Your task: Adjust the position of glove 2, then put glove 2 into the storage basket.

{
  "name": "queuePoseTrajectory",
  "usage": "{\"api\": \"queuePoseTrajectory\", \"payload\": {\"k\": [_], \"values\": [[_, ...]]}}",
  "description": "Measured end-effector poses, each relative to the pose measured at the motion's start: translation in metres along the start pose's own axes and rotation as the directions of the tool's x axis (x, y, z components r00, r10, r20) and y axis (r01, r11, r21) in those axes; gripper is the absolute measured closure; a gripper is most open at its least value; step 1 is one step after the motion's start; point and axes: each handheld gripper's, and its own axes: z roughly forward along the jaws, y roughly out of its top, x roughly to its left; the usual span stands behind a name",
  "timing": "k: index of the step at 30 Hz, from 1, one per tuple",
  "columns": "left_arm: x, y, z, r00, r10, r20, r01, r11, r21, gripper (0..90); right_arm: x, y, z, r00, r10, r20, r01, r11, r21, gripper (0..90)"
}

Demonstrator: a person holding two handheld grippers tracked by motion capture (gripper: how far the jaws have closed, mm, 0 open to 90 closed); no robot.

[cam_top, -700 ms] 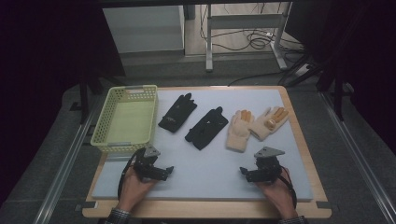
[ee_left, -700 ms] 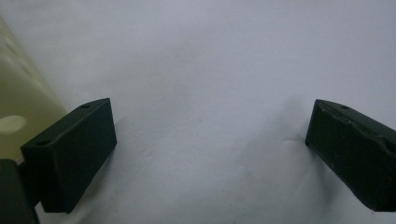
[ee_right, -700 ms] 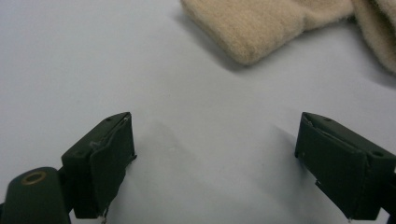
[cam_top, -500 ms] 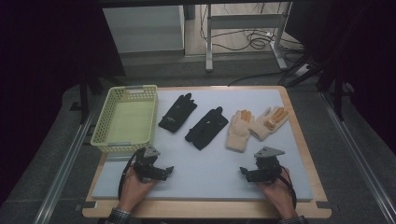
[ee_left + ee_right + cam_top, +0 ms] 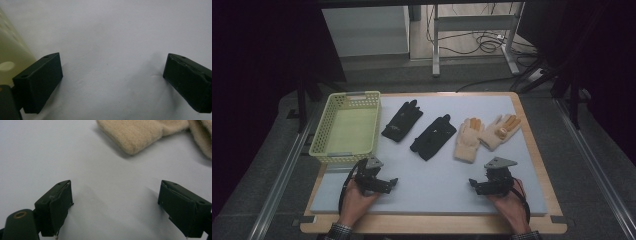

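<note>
Two black gloves (image 5: 402, 120) (image 5: 433, 136) and two beige gloves (image 5: 467, 139) (image 5: 501, 131) lie in a row across the middle of the pale mat (image 5: 432, 175). A yellow basket (image 5: 347, 127) stands empty at the mat's left. My left gripper (image 5: 393, 182) rests low on the mat just in front of the basket, jaws wide apart with bare mat between them (image 5: 112, 82). My right gripper (image 5: 473, 185) sits near the front right, open and holding nothing; in the right gripper view the cuff of a beige glove (image 5: 142, 135) lies just beyond its jaws.
The basket's wall (image 5: 10, 57) shows close beside the left jaw in the left gripper view. The mat lies on a wooden table (image 5: 437, 226) edged by metal rails. Cables and a metal stand (image 5: 472, 45) are on the floor beyond the table.
</note>
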Motion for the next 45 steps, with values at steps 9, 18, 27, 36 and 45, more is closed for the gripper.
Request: {"api": "queuePoseTrajectory", "payload": {"k": [9, 18, 27, 36, 45], "values": [[0.0, 0.0, 0.0, 1.0, 0.0, -0.001, 0.0, 1.0, -0.001, 2.7, 0.001, 0.005, -0.002, 0.9999, 0.013, -0.009, -0.013, 1.0, -0.016, 16.4], [0.0, 0.0, 0.0, 1.0, 0.002, -0.002, -0.002, 1.0, -0.002, 3.0, 0.006, 0.028, 0.004, 0.9967, 0.008, -0.081, -0.011, 1.0, -0.029, 22.4], [0.0, 0.0, 0.0, 1.0, 0.001, -0.002, -0.001, 1.0, -0.003, 3.1, 0.014, 0.053, 0.02, 0.9939, -0.024, -0.107, 0.023, 1.0, -0.014, 24.1], [0.0, 0.0, 0.0, 1.0, 0.0, -0.003, 0.0, 1.0, -0.003, 3.1, 0.02, 0.079, 0.034, 0.9932, -0.024, -0.114, 0.019, 0.999, -0.041, 25.3], [0.0, 0.0, 0.0, 1.0, -0.001, -0.003, 0.001, 1.0, -0.004, 3.2, 0.025, 0.099, 0.058, 0.9921, -0.055, -0.112, 0.051, 0.998, -0.037, 33.0]]}}
